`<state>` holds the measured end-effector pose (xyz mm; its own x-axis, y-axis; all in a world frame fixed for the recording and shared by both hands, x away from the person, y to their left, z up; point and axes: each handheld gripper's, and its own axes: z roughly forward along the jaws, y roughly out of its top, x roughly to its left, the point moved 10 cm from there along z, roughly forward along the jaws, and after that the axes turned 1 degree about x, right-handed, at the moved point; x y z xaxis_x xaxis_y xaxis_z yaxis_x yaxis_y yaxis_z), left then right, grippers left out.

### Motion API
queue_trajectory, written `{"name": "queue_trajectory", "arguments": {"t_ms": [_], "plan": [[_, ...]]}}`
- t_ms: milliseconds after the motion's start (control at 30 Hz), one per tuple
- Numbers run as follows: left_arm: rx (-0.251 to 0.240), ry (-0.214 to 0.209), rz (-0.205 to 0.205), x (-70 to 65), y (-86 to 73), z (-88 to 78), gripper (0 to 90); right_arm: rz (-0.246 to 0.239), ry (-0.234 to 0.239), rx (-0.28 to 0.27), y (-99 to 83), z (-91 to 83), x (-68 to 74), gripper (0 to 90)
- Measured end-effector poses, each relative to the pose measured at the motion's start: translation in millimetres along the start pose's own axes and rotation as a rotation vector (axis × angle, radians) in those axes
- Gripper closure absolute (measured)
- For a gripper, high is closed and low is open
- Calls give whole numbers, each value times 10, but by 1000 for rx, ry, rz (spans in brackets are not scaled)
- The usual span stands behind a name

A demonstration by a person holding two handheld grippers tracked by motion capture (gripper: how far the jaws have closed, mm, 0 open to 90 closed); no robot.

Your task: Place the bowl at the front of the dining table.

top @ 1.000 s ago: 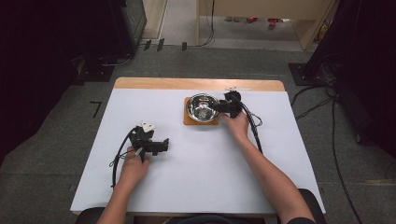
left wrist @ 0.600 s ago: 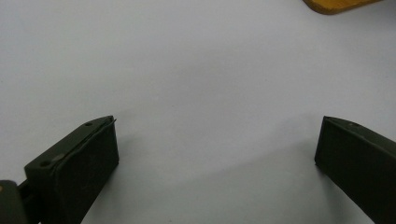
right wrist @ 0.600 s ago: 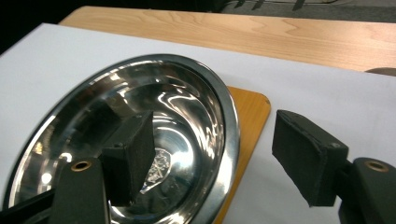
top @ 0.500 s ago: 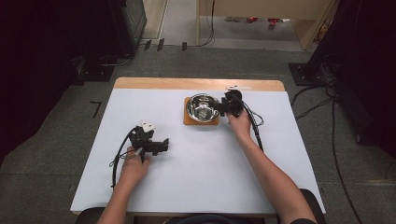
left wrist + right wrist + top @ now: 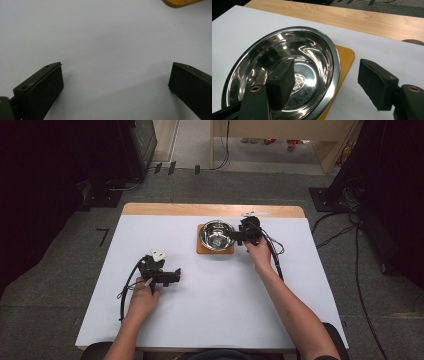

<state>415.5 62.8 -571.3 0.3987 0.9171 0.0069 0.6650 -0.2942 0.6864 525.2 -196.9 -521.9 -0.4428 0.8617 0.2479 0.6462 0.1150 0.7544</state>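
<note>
A shiny steel bowl (image 5: pixel 216 235) sits on a small orange wooden mat (image 5: pixel 215 251) at the back middle of the white-covered table (image 5: pixel 220 310). My right gripper (image 5: pixel 236 237) is at the bowl's right rim and stands open. In the right gripper view the gripper (image 5: pixel 325 72) straddles the rim of the bowl (image 5: pixel 287 50), one jaw inside and the other outside over the mat (image 5: pixel 344 57). My left gripper (image 5: pixel 175 276) rests low over the table at the left, open, with only bare table between its jaws (image 5: pixel 116 72).
A bare wooden strip (image 5: pixel 210 209) runs along the table's far edge. A corner of the mat (image 5: pixel 182 2) shows at the top right of the left gripper view. Cables trail from both grippers, and dark equipment and cables lie on the floor around the table.
</note>
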Motion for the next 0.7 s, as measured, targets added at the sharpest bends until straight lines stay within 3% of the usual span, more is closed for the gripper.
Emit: {"name": "queue_trajectory", "arguments": {"t_ms": [700], "plan": [[0, -1, -1, 0, 1, 1, 0, -45, 28, 2, -47, -159, 114, 296]]}}
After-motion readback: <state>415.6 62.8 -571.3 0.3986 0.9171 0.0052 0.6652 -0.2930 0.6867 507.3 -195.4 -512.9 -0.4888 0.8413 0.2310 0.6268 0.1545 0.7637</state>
